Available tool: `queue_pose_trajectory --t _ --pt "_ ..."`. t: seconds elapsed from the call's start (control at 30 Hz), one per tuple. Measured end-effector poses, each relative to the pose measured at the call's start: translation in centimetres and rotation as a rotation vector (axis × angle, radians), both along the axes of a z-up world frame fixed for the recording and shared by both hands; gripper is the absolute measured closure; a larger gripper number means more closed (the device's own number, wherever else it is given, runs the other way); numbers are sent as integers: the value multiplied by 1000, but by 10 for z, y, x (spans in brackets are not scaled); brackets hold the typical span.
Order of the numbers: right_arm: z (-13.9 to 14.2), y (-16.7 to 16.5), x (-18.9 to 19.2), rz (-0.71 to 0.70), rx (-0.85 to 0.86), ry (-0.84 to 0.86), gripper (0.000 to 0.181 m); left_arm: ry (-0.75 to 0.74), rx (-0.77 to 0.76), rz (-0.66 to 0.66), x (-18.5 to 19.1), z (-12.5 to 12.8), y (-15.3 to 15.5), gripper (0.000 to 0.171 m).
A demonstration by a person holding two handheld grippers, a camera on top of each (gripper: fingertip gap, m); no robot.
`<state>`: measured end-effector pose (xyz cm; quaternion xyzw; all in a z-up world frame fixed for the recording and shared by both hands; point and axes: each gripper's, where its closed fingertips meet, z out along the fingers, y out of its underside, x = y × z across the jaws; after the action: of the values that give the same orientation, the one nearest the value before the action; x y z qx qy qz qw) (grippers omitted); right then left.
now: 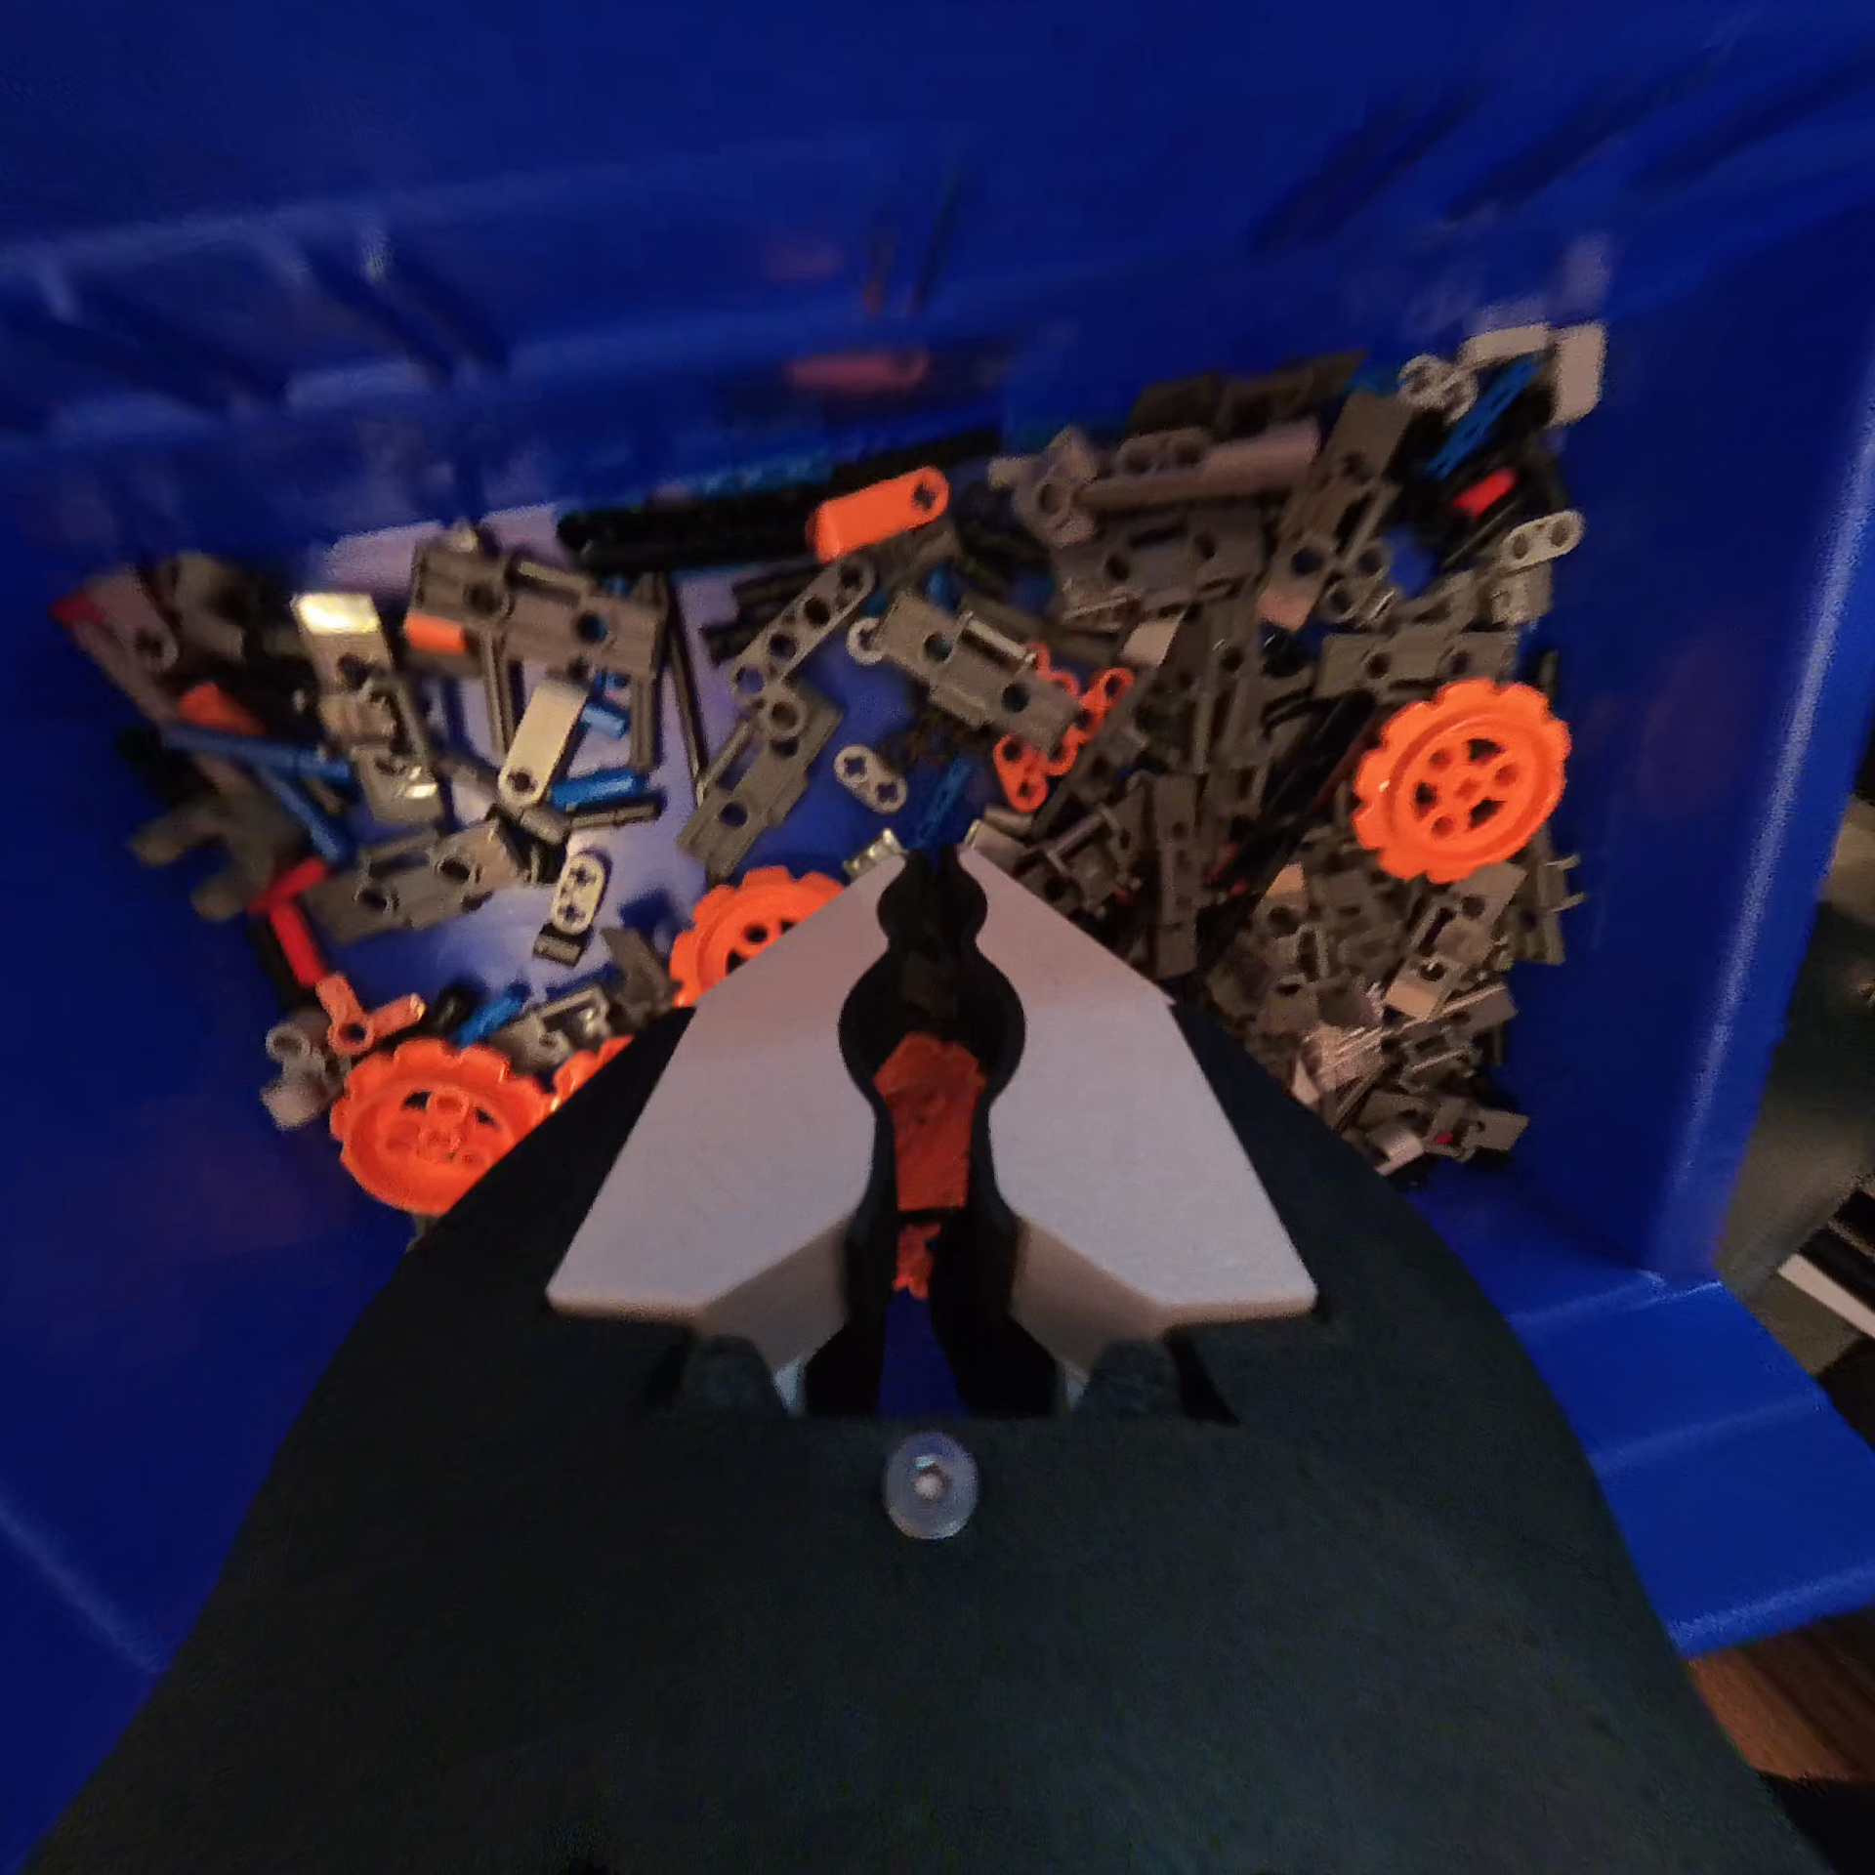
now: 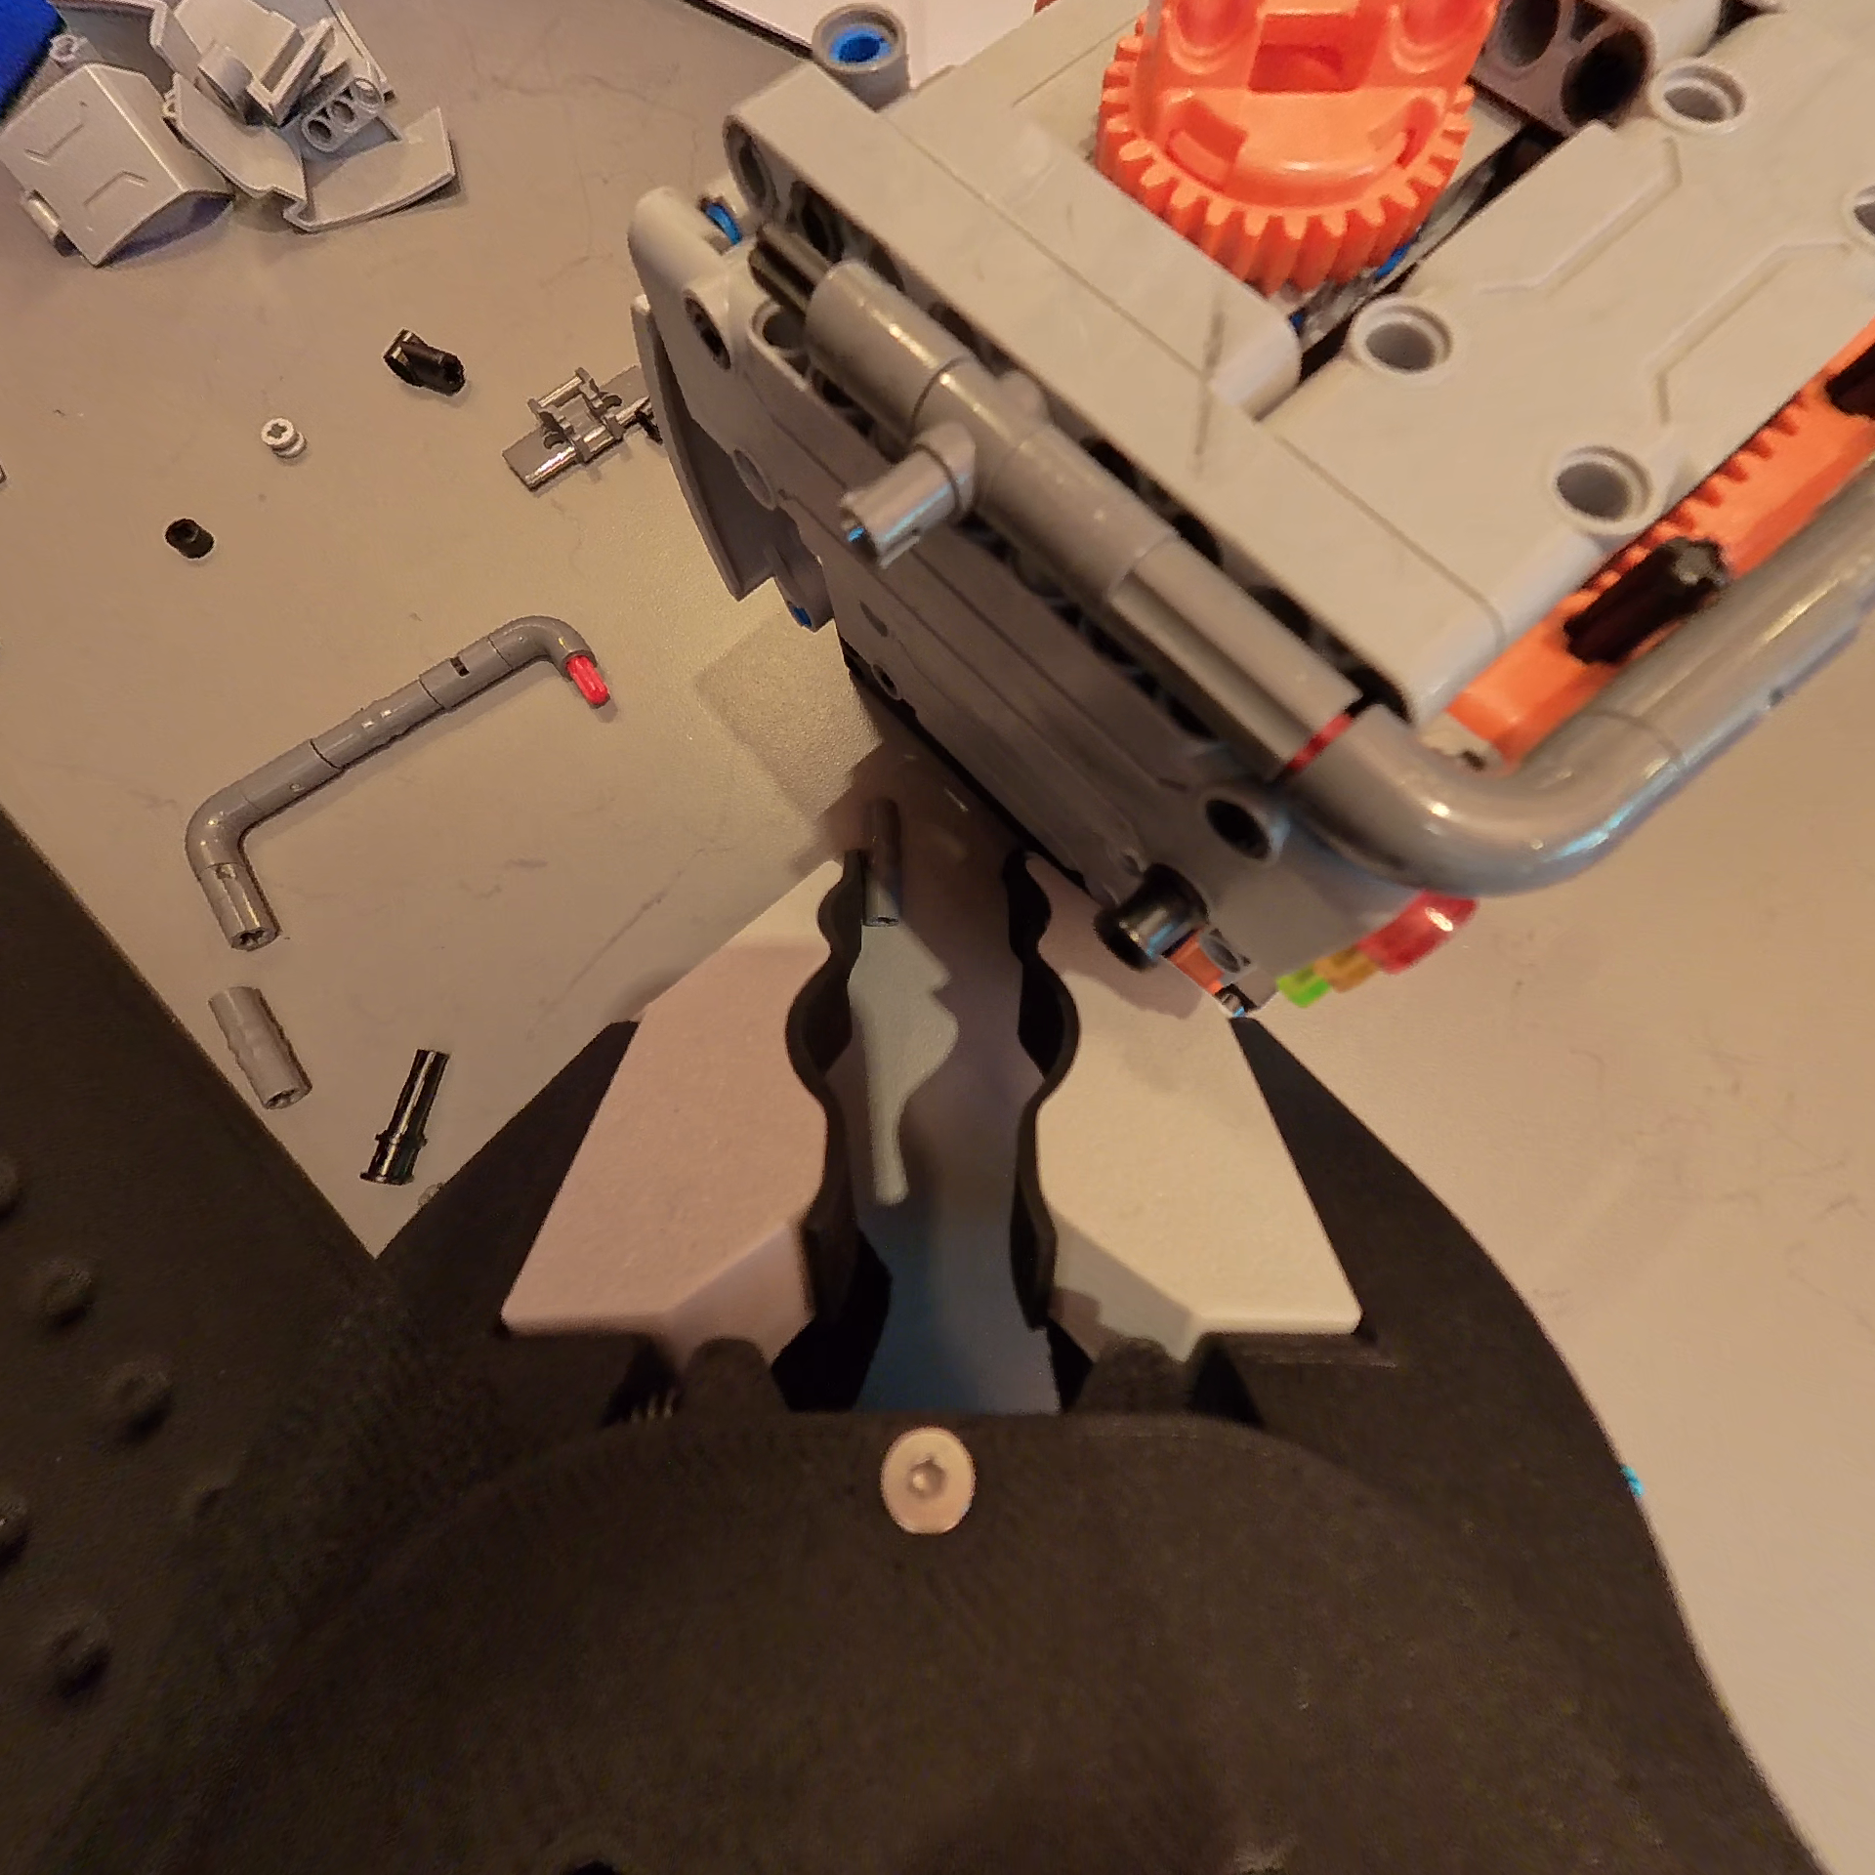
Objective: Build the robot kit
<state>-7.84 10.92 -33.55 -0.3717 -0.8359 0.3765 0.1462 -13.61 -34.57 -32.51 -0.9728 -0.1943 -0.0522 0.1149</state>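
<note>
In the left wrist view my left gripper (image 1: 928, 862) is inside a blue bin (image 1: 507, 254), just above a heap of small grey, black, blue and orange building parts. Its fingers are shut. A small blue pin (image 1: 949, 802) lies right at the tips; I cannot tell whether it is pinched. In the right wrist view my right gripper (image 2: 935, 883) is shut on the lower grey panel of a large grey building-block model (image 2: 1167, 426) with an orange gear (image 2: 1283, 132) on top. A short dark grey pin (image 2: 881, 862) sticks out beside the left fingertip.
Orange wheels (image 1: 1461, 779) (image 1: 436, 1121) (image 1: 751, 928) lie in the bin. On the beige table are a bent grey tube with a red tip (image 2: 386, 725), a grey sleeve (image 2: 259, 1045), black pins (image 2: 406, 1116) (image 2: 424, 362), a track link (image 2: 573, 426) and grey panels (image 2: 203, 122). The left gripper's tips are roughly 45 cm from the right gripper's. My right gripper is the nearer one to the track link (image 2: 573, 426): about 12 cm, against 35 cm.
</note>
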Motion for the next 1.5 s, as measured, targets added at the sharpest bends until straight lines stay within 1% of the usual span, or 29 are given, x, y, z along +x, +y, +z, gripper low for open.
queue_pose_trajectory --t 0.1,0.13,0.2,0.3,0.33,0.37,0.43,0.53,0.6,0.7,0.8,0.87,0.93,1.0,1.07,1.13,1.17,1.23,1.3,1.43,1.5 --pt "0 0 0 0 1 1 155 42 -43 58 -11 5 -16 171" --pt "0 0 0 0 1 1 155 47 -25 71 -13 8 -15 166" --pt "0 0 0 0 1 1 155 35 49 81 -14 14 -1 151" --pt "0 0 0 0 2 1 155 23 99 25 -6 14 23 136" --pt "0 0 0 0 1 1 155 13 110 12 -4 12 31 134" --pt "0 0 0 0 0 0 155 6 98 1 -2 7 35 133" --pt "0 0 0 1 1 1 154 26 35 -20 -3 -4 33 132" --pt "0 0 0 2 -2 -1 154 44 43 12 -11 -4 26 146" --pt "0 0 0 2 -1 -1 154 69 14 34 -17 -3 14 150" --pt "0 0 0 2 -4 -2 154 111 -53 84 -28 -1 -9 150" --pt "0 0 0 1 -6 -4 154 103 -7 87 -26 8 -11 142" --pt "0 0 0 0 -9 -6 154 73 63 68 -19 15 -2 136" --pt "0 0 0 1 -8 -6 154 14 152 27 -3 22 17 129" --pt "0 0 0 1 -7 -5 154 -7 184 -7 8 25 35 126" --pt "0 0 0 2 -6 -4 154 -23 179 -21 15 21 51 124" --pt "0 0 1 2 -3 -2 154 -36 172 -59 23 14 62 126" --pt "0 0 0 2 -3 -2 154 -27 170 -104 27 11 65 135" --pt "0 0 0 2 -2 -1 154 18 178 -157 27 6 68 146" --pt "0 -1 1 3 -1 0 154 -17 200 -126 27 5 67 156" --pt "0 -1 1 3 -2 -1 153 -30 101 -126 27 1 46 166" --pt "0 -1 1 3 -2 -1 154 -36 52 -110 26 1 32 167"
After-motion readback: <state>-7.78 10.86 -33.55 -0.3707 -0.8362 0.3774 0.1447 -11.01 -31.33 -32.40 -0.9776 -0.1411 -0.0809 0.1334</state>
